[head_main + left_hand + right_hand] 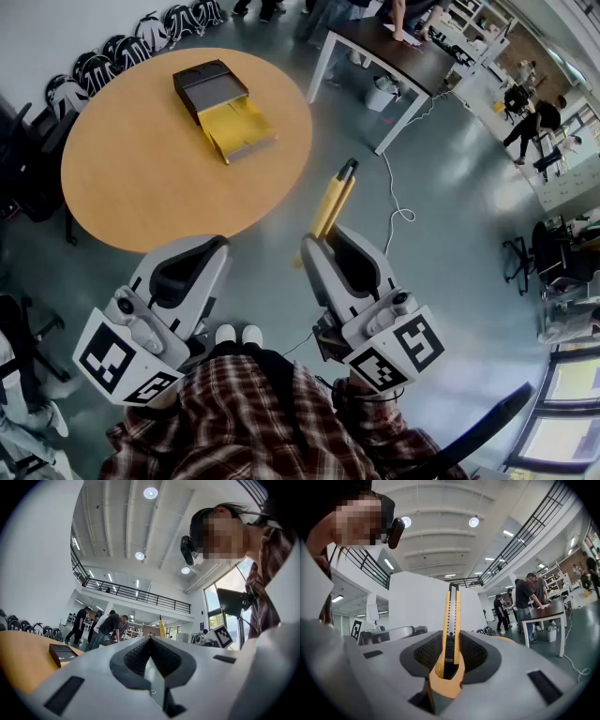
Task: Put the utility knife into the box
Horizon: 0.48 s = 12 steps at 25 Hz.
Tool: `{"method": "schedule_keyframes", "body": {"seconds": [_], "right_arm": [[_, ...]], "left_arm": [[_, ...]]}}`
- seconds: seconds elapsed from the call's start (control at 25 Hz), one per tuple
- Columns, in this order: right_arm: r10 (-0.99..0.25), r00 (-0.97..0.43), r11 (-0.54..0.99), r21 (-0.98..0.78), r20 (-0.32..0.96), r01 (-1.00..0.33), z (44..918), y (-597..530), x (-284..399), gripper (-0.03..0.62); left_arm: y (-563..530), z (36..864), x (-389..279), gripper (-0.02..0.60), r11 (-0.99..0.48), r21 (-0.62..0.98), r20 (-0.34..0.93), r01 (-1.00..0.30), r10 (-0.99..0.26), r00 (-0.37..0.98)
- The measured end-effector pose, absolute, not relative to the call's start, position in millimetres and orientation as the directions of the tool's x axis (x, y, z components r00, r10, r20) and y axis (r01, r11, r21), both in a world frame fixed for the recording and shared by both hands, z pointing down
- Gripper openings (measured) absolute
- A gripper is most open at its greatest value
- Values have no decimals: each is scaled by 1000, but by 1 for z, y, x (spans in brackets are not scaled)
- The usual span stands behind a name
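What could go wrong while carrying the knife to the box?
The right tool grips the knife only at its rear end; the long body sticks out and may pivot or slip.
The box lies slanted on the table, not held; the knife tip may push it.
A cable lies on the floor nearby; feet may catch it.

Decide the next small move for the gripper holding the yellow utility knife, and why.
Probably carry the right gripper, shut on the yellow utility knife, forward toward the open black-and-yellow box on the round wooden table; the knife hangs beside the table, over floor.
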State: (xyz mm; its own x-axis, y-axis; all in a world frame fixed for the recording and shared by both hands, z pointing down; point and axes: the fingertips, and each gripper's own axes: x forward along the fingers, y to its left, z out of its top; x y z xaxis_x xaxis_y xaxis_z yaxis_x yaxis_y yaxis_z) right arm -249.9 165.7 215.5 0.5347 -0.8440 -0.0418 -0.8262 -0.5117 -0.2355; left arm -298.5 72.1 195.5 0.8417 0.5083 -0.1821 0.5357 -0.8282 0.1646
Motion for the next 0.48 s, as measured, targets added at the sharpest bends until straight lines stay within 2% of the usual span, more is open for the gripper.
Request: {"method": "schedule_keyframes", "body": {"seconds": [0.48], "right_arm": [[-849, 528, -503, -263, -27, -823, 225, 178, -231, 124]], "left_arm": [[78, 201, -286, 11, -846, 175, -161, 504, 481, 862]]}}
